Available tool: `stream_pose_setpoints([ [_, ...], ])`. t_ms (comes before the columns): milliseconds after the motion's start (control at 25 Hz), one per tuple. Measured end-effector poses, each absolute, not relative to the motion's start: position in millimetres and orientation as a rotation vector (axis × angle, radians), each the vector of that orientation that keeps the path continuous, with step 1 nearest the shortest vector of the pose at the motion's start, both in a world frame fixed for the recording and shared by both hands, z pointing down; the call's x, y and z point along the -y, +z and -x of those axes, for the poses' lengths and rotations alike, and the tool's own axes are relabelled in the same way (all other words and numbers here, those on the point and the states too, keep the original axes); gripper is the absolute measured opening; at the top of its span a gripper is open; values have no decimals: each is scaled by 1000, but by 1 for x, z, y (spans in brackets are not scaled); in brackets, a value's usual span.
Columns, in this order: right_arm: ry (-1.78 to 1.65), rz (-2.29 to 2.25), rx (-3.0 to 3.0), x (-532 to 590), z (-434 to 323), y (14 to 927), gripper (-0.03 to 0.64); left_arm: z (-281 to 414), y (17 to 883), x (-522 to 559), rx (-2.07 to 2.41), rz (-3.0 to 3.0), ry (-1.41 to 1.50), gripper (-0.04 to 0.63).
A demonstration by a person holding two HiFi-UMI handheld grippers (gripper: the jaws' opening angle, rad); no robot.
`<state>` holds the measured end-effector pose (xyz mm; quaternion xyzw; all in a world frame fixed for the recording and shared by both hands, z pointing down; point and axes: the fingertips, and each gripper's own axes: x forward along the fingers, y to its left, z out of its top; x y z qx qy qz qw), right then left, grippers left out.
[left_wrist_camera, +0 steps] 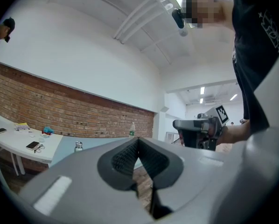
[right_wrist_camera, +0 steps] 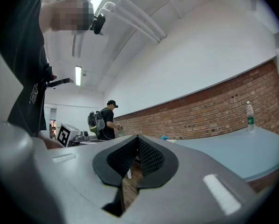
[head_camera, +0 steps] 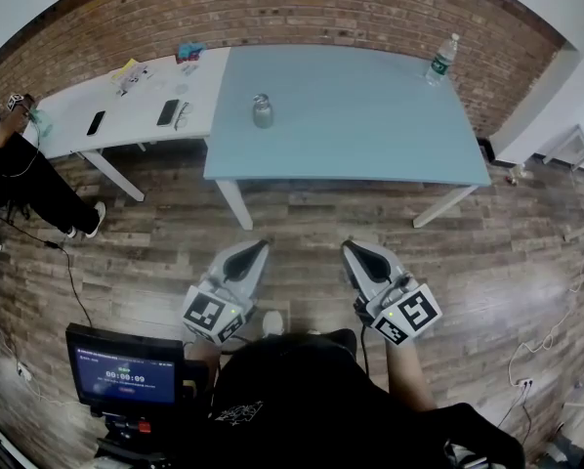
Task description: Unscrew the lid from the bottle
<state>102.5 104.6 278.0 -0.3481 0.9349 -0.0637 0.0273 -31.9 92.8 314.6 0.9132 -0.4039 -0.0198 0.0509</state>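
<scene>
Head view looks steeply down, well back; both gripper views face the blue table (head_camera: 370, 135) (brick wall (right_wrist_camera: 214, 111) shared).

– How many tables?
– Two in full view: a blue table (head_camera: 370, 115) and a white table (head_camera: 62, 115).
– Bottles?
– Two: a small bottle (head_camera: 262, 111) and a water bottle (head_camera: 442, 59).
– Phones?
– Two: a left phone (head_camera: 96, 122) and a right phone (head_camera: 168, 112).
– Grippers?
– Two: the left gripper (head_camera: 262, 246) and the right gripper (head_camera: 349, 247).
– Screens?
– One screen (head_camera: 124, 377).
</scene>
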Motion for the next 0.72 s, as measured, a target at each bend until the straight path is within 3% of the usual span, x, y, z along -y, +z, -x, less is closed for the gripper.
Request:
stream_pose_setpoints([
  [720, -150, 1096, -2865, -108, -99, 282, 2, 31, 314, -89, 1186, -2852, -67, -2],
])
